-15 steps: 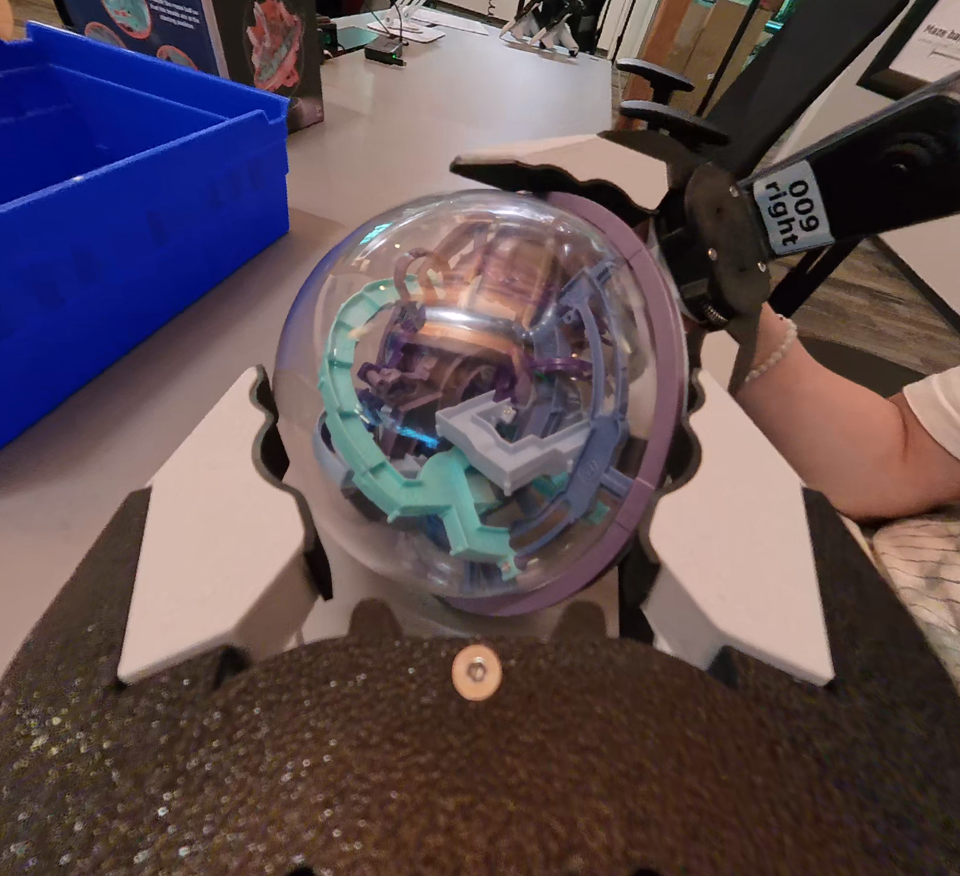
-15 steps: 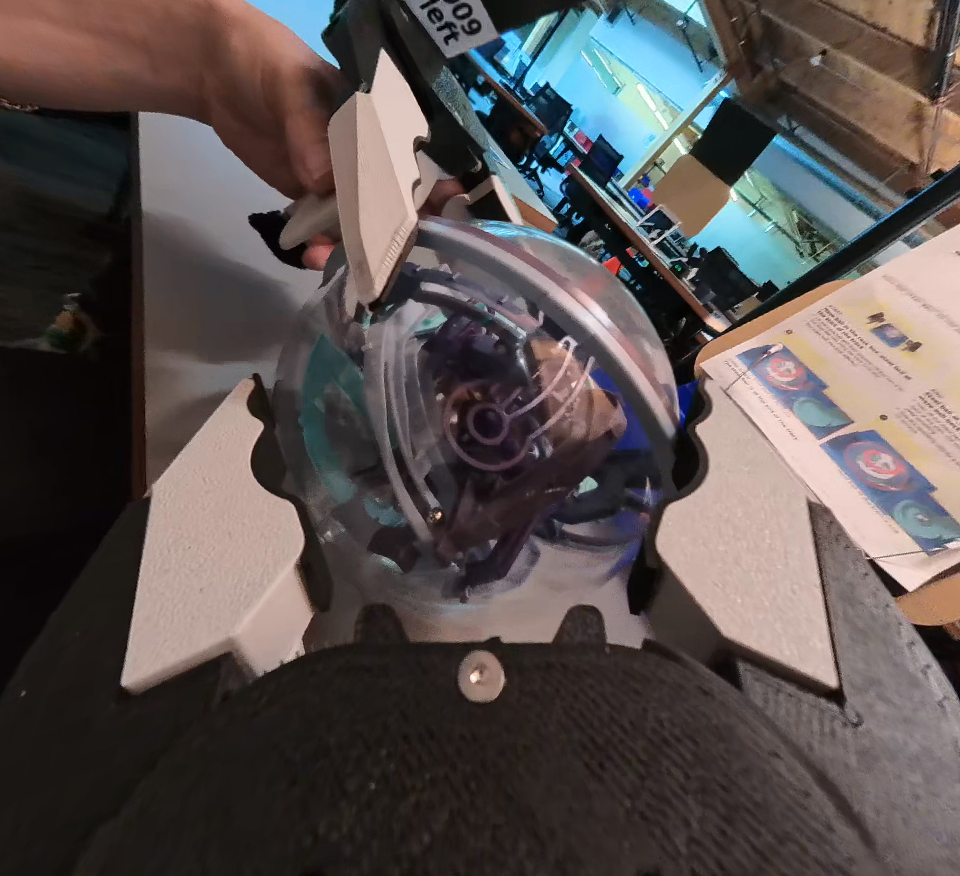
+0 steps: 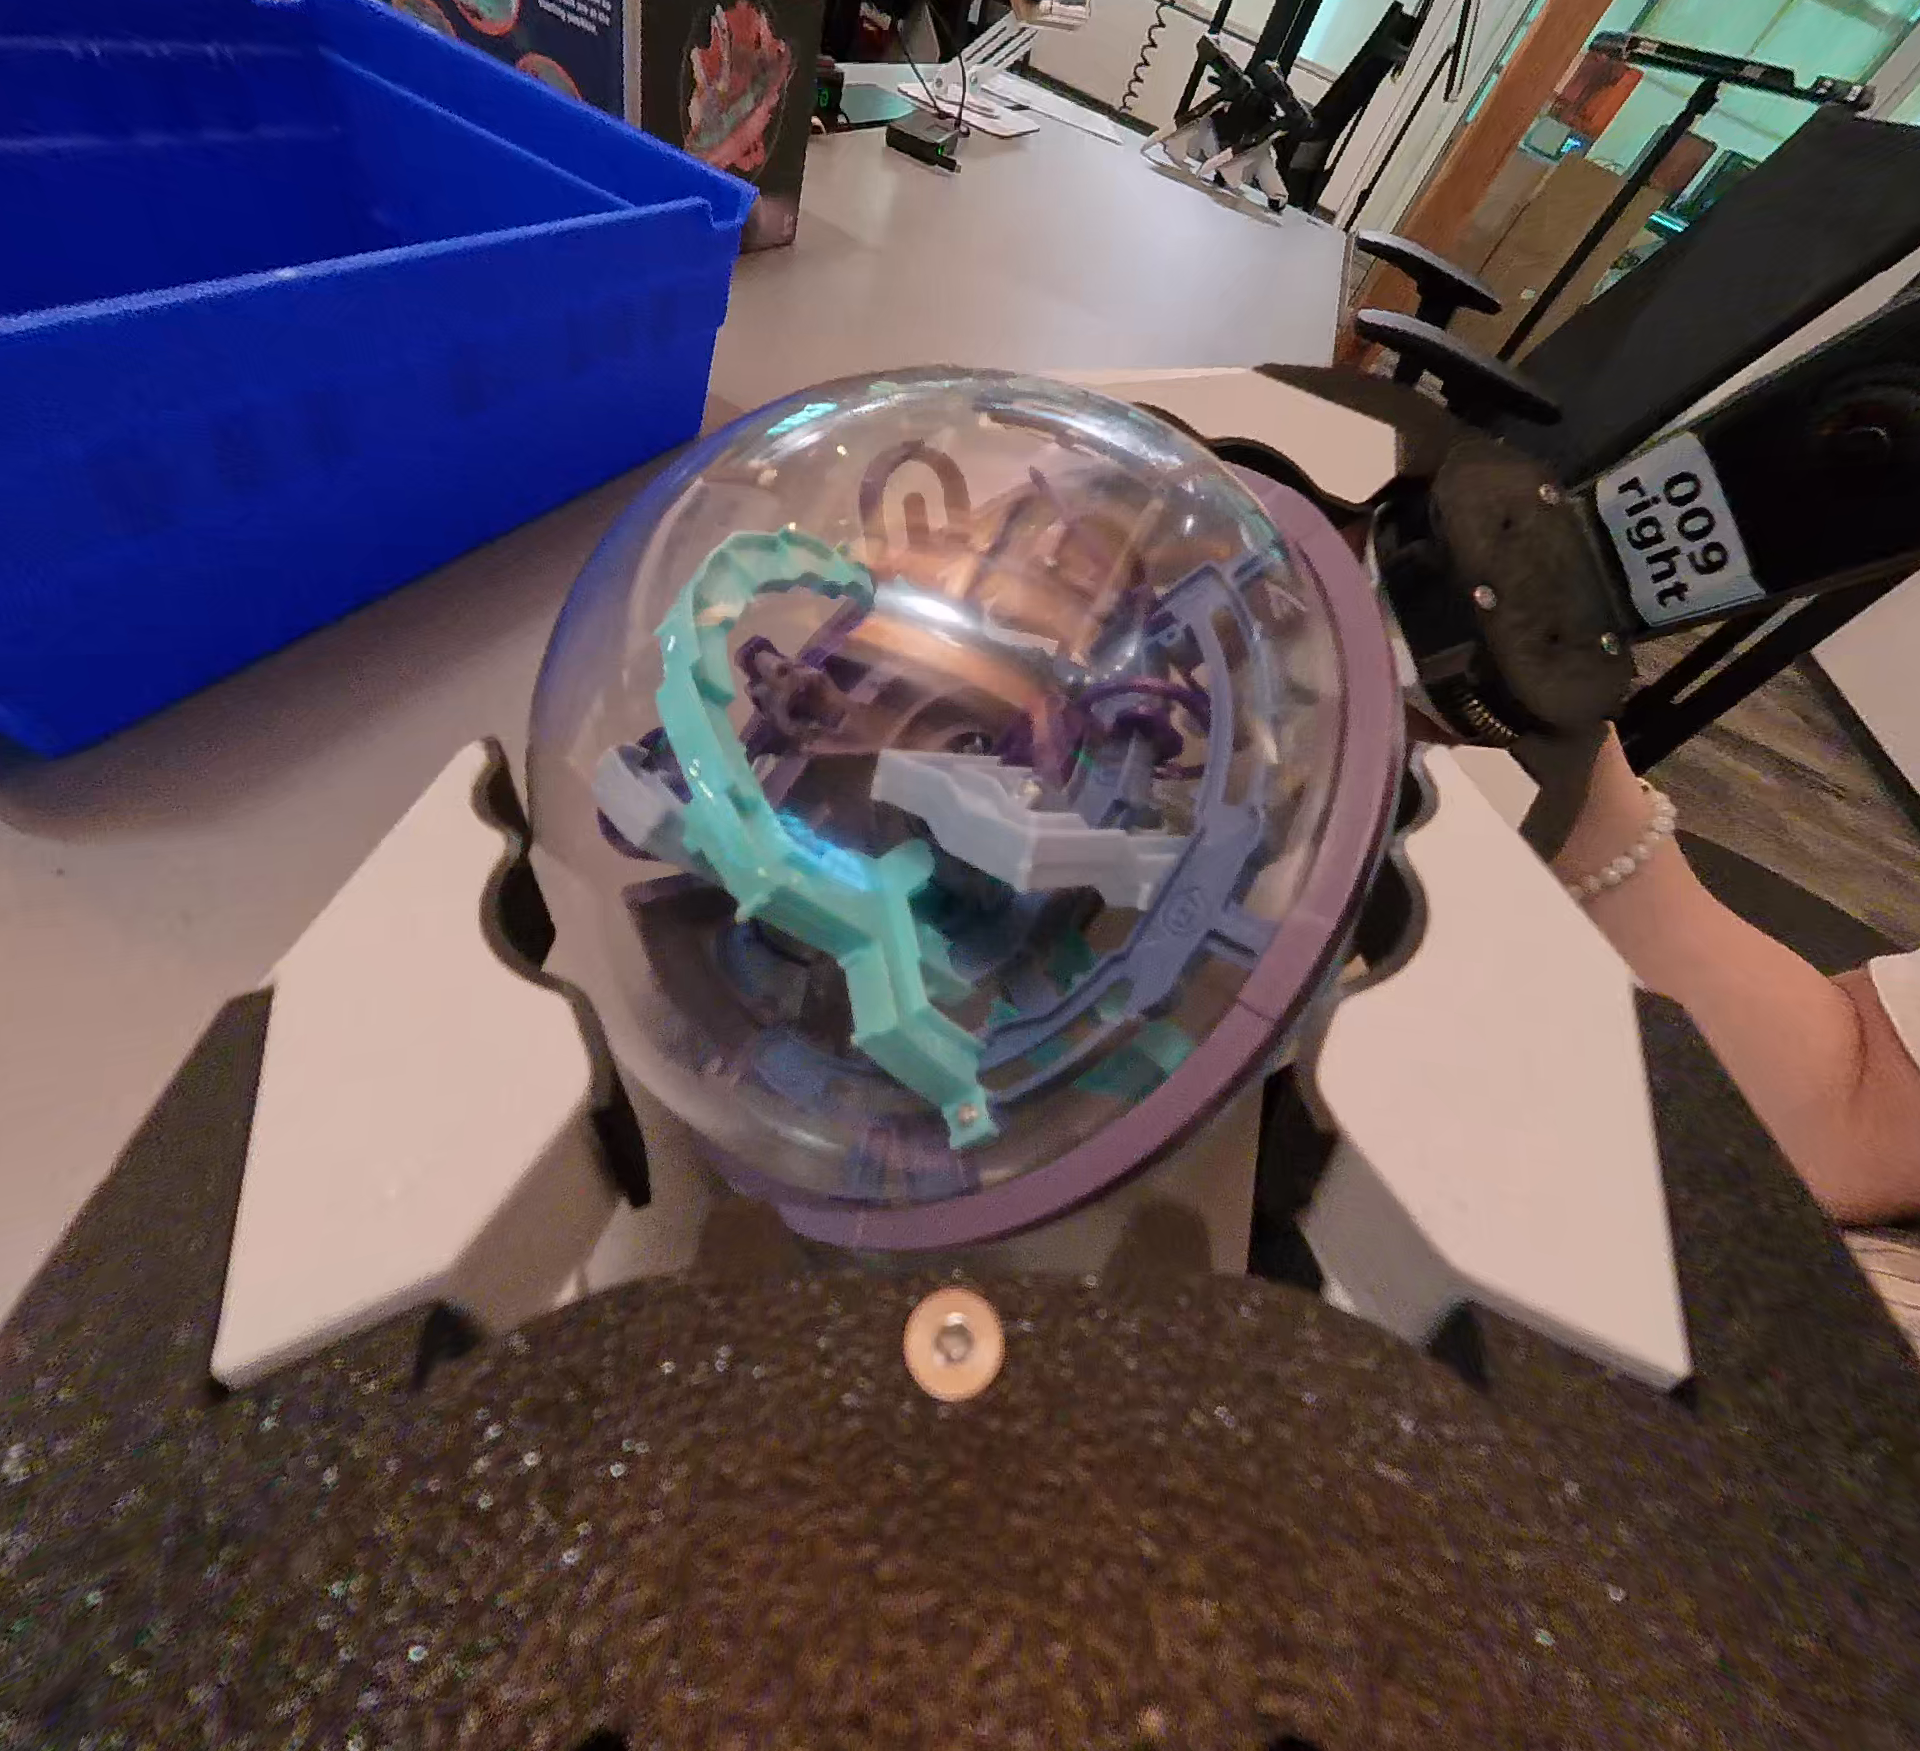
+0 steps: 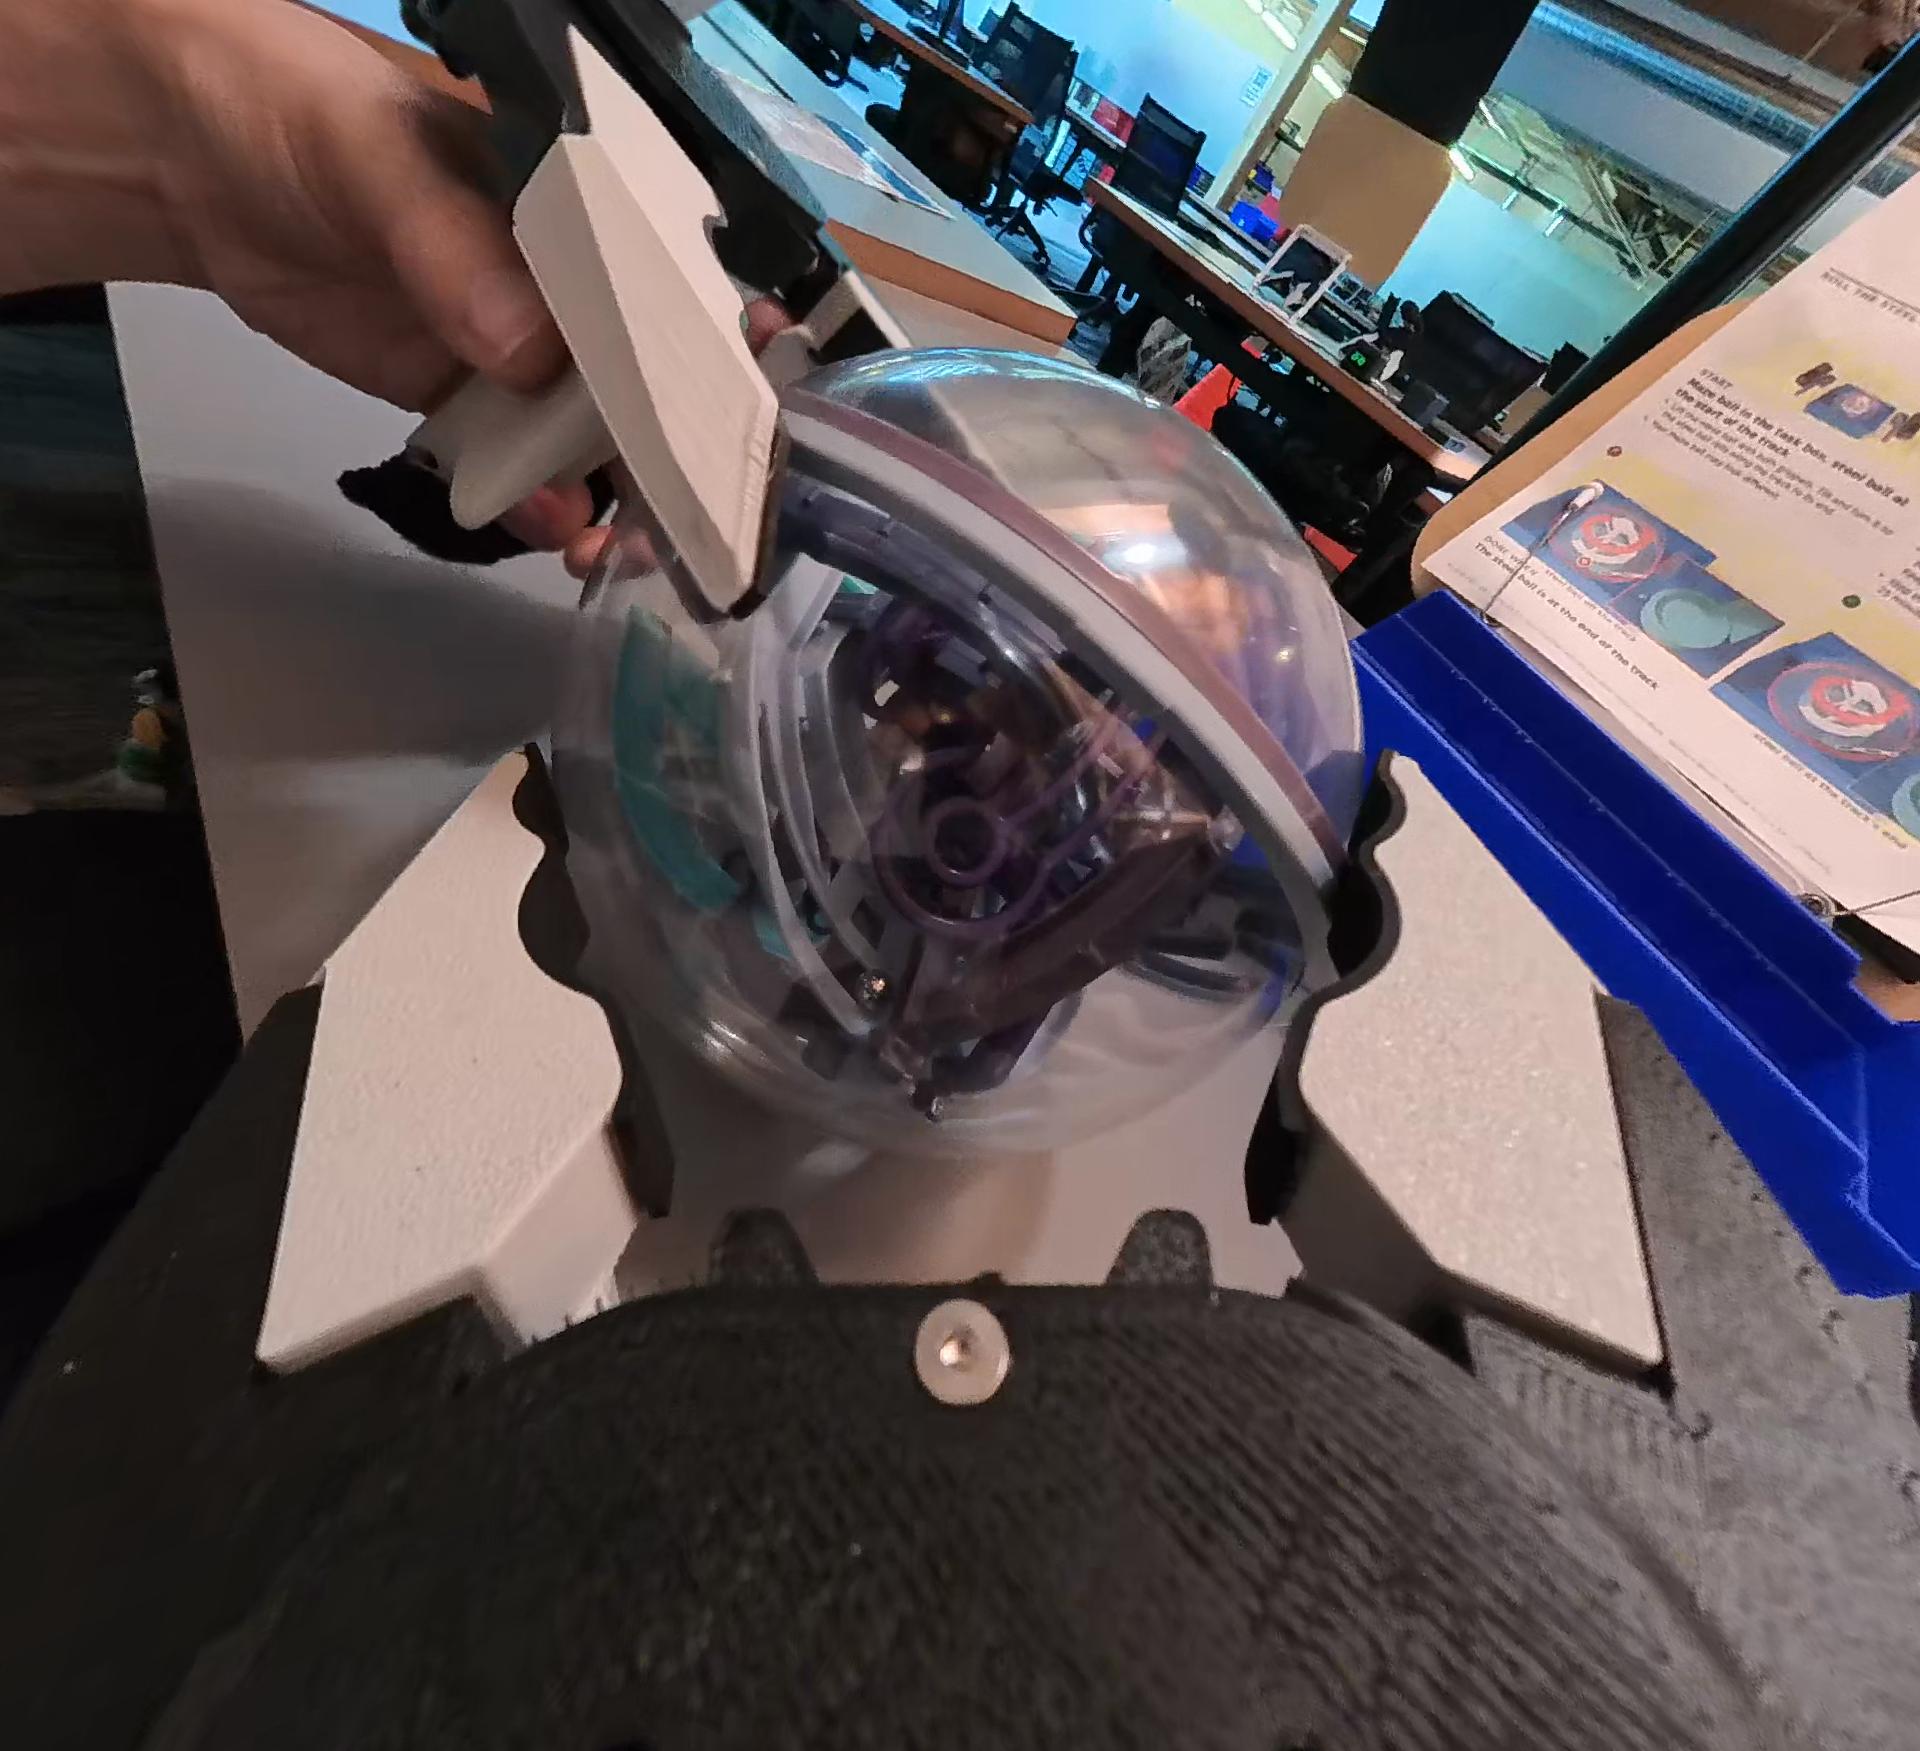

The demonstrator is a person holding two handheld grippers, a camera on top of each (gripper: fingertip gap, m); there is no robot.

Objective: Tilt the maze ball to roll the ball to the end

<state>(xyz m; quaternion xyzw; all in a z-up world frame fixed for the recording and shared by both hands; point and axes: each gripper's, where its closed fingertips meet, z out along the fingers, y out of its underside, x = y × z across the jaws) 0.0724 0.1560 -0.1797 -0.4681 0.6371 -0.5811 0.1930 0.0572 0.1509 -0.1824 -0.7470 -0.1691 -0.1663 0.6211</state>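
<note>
grey table (image 3: 987, 267), clear maze ball (image 3: 966, 808) clamped between left tongs (image 3: 961, 797), right tongs (image 4: 951, 828) gripping crosswise

Maze ball (image 3: 935, 797) between tongs, bin (image 3: 312, 330) left

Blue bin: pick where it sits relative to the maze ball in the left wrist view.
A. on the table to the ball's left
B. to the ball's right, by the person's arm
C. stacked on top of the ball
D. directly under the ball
A: the blue bin stands on the table left of the maze ball.
</note>
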